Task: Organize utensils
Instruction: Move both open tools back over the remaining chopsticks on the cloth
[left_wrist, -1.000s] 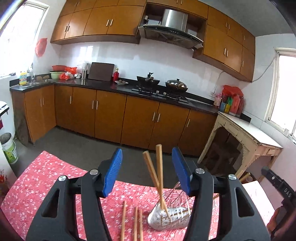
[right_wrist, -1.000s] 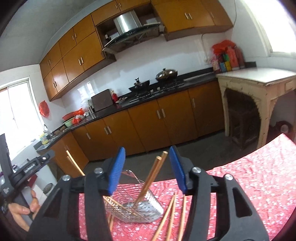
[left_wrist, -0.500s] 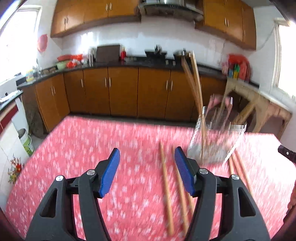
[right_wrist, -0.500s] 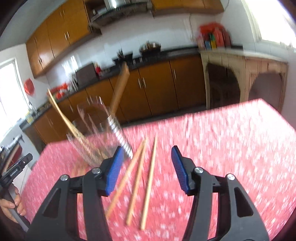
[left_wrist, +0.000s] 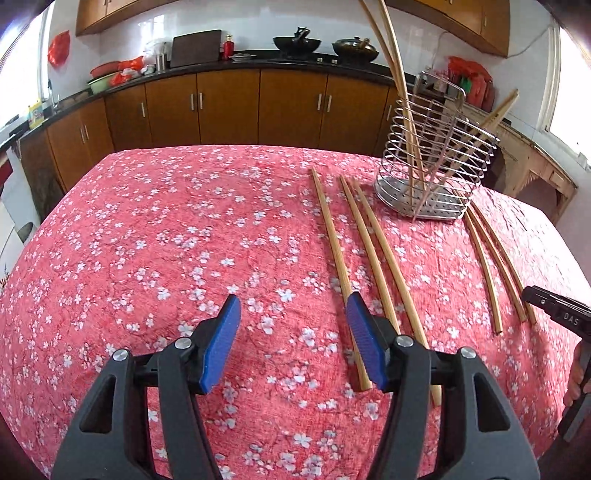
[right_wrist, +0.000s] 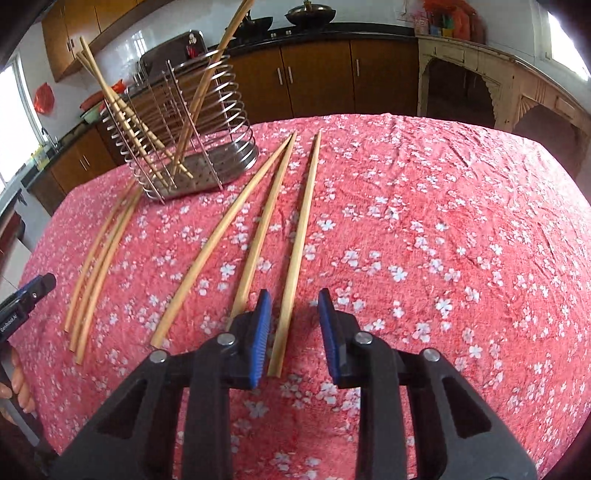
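Observation:
Several wooden chopsticks lie on the red flowered tablecloth (left_wrist: 166, 240). A wire utensil holder (left_wrist: 432, 158) at the far side has several chopsticks standing in it. My left gripper (left_wrist: 293, 339) is open low over the cloth, jaws closing slightly, and one chopstick (left_wrist: 334, 243) runs along its right finger. My right gripper (right_wrist: 295, 328) is closing, and a chopstick (right_wrist: 294, 258) lies between its pads, nearer the left one, with neither pad pressing on it. The wire utensil holder (right_wrist: 184, 147) stands far left of it.
Three curved chopsticks (left_wrist: 491, 266) lie beside the holder, and the same kind of group of three chopsticks (right_wrist: 99, 258) shows in the right wrist view. Each gripper's edge shows in the other's view. Kitchen cabinets (left_wrist: 258, 107) and a pale side table (right_wrist: 498, 81) stand behind.
Both grippers have dropped toward the table and tilted down, so the cloth now fills the views. The right jaws have narrowed around a chopstick. The left opening looks about the same.

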